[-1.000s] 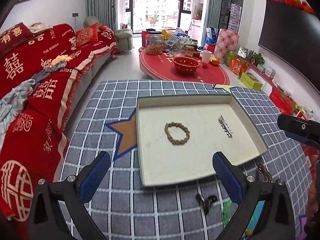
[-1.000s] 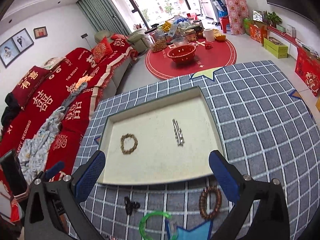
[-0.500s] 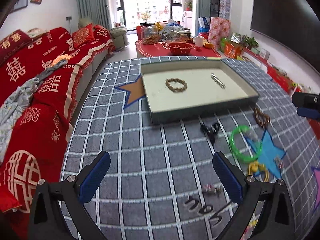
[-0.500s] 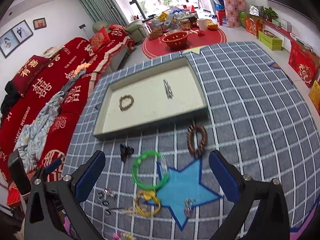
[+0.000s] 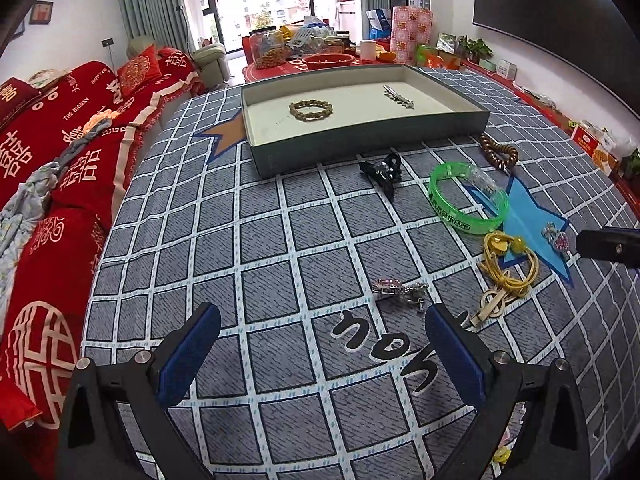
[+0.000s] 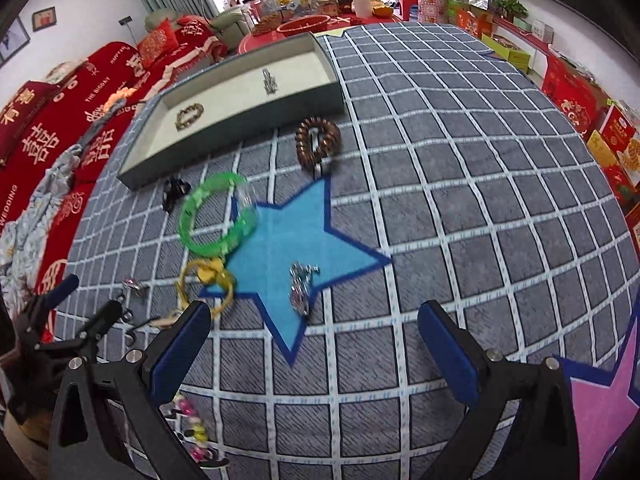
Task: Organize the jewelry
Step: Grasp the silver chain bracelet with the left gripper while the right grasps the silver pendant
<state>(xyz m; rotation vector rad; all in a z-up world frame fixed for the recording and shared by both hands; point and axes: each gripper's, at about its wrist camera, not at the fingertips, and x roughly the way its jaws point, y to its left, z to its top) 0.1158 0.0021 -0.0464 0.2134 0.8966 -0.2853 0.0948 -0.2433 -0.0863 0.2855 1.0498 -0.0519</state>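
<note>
A shallow tray [image 5: 340,151] [image 6: 248,120] stands at the far side of the checked cloth, holding a braided bracelet [image 5: 311,110] [image 6: 189,116] and a silver clip [image 5: 398,97] [image 6: 269,80]. Loose on the cloth lie a black claw clip [image 5: 382,172], a green bangle [image 5: 466,196] [image 6: 218,214], a brown coil bracelet [image 5: 498,151] [image 6: 318,142], a yellow cord piece [image 5: 507,262] [image 6: 208,284], a pink-stone brooch [image 5: 400,289] and a sparkly charm [image 6: 301,290]. My left gripper [image 5: 320,354] is open, just short of the brooch. My right gripper [image 6: 314,350] is open, just short of the charm.
A red-covered sofa [image 5: 60,128] runs along the left of the table. A red round table [image 5: 320,60] with jars and a bowl stands beyond the tray. Small coloured beads [image 6: 192,424] lie near the right gripper's left finger. Boxes line the right wall [image 6: 592,92].
Both grippers have pulled back from above the tray toward the near side of the table and dropped lower. The loose jewelry has come into view. Both stay open.
</note>
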